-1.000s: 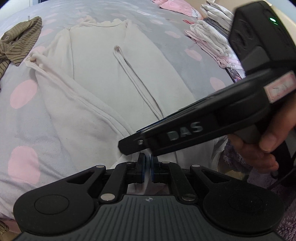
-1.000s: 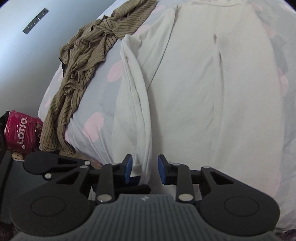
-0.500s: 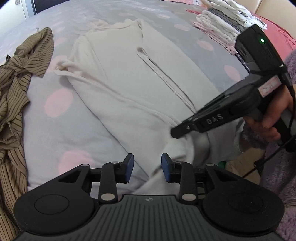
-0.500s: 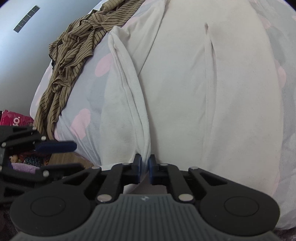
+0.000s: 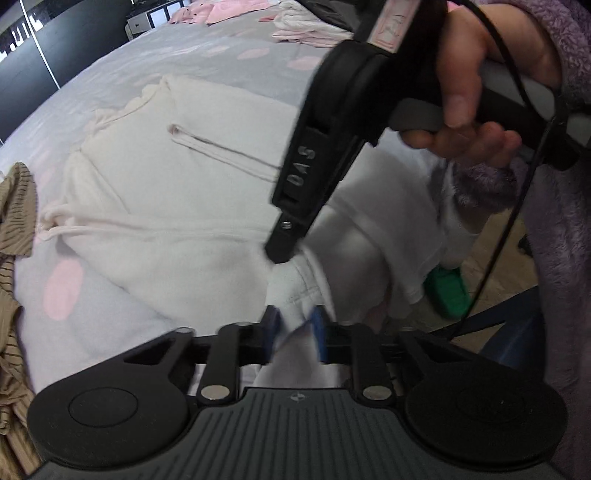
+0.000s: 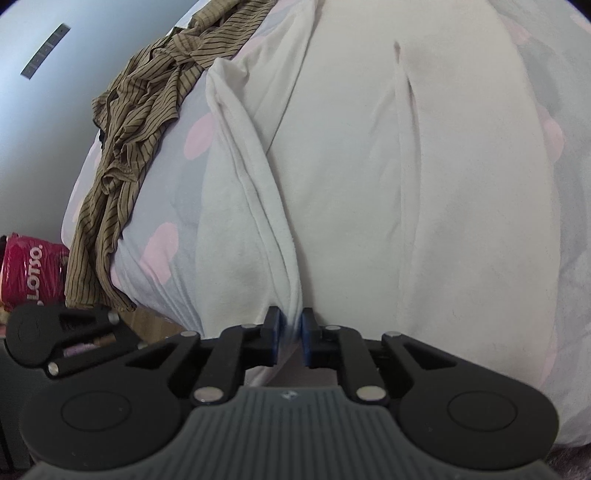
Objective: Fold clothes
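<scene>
Two grips meet on one cream garment (image 6: pixel 369 177), spread lengthwise over the grey, pink-spotted bedspread (image 6: pixel 170 192) and filling the middle of both views, with its near hem hanging over the bed's edge at the bottom of each frame. In the right wrist view the right gripper (image 6: pixel 290 332) sits at bottom centre with its blue pads pinched on the folded side seam at the hem. In the left wrist view the left gripper (image 5: pixel 294 332) is at bottom centre too; its jaws have just been closing, and a bunched corner of the hem now lies between the pads, which look clamped on it, though blur makes the contact less than certain.

The step in hand looks like securing the lower edge at both corners before the first fold. Next, both grips probably need to lift together and carry the hem toward the collar (image 5: pixel 147 96) at upper left, keeping the edge taut and level.

Beyond the garment, a striped brown garment (image 6: pixel 147 96) lies crumpled at upper left, and folded pale clothes (image 5: pixel 314 26) are stacked at the top.
</scene>
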Demonstrator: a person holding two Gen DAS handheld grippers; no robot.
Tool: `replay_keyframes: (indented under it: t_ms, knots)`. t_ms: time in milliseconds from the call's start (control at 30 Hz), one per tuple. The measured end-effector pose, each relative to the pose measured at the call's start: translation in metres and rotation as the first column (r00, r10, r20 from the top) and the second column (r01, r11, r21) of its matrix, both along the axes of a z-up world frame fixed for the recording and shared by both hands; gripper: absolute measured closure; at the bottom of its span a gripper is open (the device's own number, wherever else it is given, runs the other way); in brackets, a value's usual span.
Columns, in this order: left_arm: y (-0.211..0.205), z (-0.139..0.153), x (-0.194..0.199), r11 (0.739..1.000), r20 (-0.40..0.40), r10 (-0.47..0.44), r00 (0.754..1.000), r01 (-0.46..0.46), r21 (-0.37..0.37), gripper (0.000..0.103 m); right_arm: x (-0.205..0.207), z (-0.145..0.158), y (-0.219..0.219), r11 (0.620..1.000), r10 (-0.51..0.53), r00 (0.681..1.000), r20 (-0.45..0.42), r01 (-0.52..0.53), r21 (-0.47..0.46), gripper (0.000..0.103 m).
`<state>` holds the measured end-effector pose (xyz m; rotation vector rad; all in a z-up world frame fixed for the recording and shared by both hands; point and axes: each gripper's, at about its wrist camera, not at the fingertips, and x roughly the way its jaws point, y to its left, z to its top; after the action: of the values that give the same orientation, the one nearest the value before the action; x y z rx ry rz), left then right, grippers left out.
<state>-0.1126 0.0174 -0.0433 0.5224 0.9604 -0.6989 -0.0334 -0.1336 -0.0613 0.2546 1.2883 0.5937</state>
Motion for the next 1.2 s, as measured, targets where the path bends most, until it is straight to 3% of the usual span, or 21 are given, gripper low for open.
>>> replay_keyframes:
  t_ms: [67,167,300,333,400,500,767,833,900,967,1100,1200]
  knots:
    - [-0.001,0.0,-0.001,1.0,-0.022,0.021,1.0,-0.021,-0.023,0.093,-0.001,0.001,-0.002,1.0,-0.012,1.0,-0.013,0.012,0.014,0.083]
    - [0.001,0.001,-0.002,0.995,-0.069,0.049,0.996,-0.055,-0.084,0.095,-0.005,0.001,-0.004,0.999,-0.024,0.999,-0.044,0.026,0.041,0.07]
    - [0.002,0.0,-0.003,0.991,-0.089,0.075,0.993,-0.084,-0.104,0.095,-0.012,-0.004,-0.004,0.998,-0.015,0.996,-0.091,0.02,0.054,0.07]
    - [0.002,-0.001,-0.003,0.99,-0.096,0.076,0.992,-0.087,-0.107,0.095,-0.014,-0.005,-0.004,0.998,-0.011,0.995,-0.095,0.016,0.054,0.071]
    - [0.002,0.0,-0.004,0.99,-0.105,0.074,0.992,-0.086,-0.112,0.095,-0.016,-0.005,-0.003,0.999,0.004,0.997,-0.083,0.0,0.047,0.086]
    - [0.005,0.007,0.0,0.989,-0.119,0.08,0.99,-0.094,-0.115,0.094,-0.018,0.0,-0.003,0.999,0.02,0.998,-0.06,-0.017,0.048,0.089]
    - [0.065,0.045,0.057,0.941,-0.196,0.216,0.957,-0.257,-0.221,0.069,-0.023,0.005,0.0,0.997,0.066,0.998,-0.019,-0.066,0.034,0.09]
    - [0.086,0.051,0.081,0.91,-0.199,0.29,0.936,-0.334,-0.247,0.059,-0.024,0.005,0.0,0.997,0.073,0.997,-0.019,-0.073,0.035,0.09]
    - [0.105,0.053,0.112,0.864,-0.209,0.369,0.906,-0.417,-0.281,0.056,-0.024,0.006,0.001,0.996,0.083,0.996,-0.017,-0.083,0.036,0.09]
    - [0.123,0.051,0.149,0.797,-0.228,0.456,0.861,-0.508,-0.326,0.054,-0.025,0.007,0.003,0.995,0.096,0.995,-0.011,-0.096,0.03,0.09]
    - [0.148,0.036,0.208,0.636,-0.301,0.591,0.749,-0.662,-0.396,0.053,-0.026,0.008,0.007,0.993,0.117,0.993,-0.004,-0.117,0.019,0.09]
    - [0.163,0.02,0.233,0.542,-0.364,0.644,0.673,-0.737,-0.404,0.053,-0.025,0.008,0.01,0.992,0.128,0.992,-0.007,-0.127,0.017,0.09]
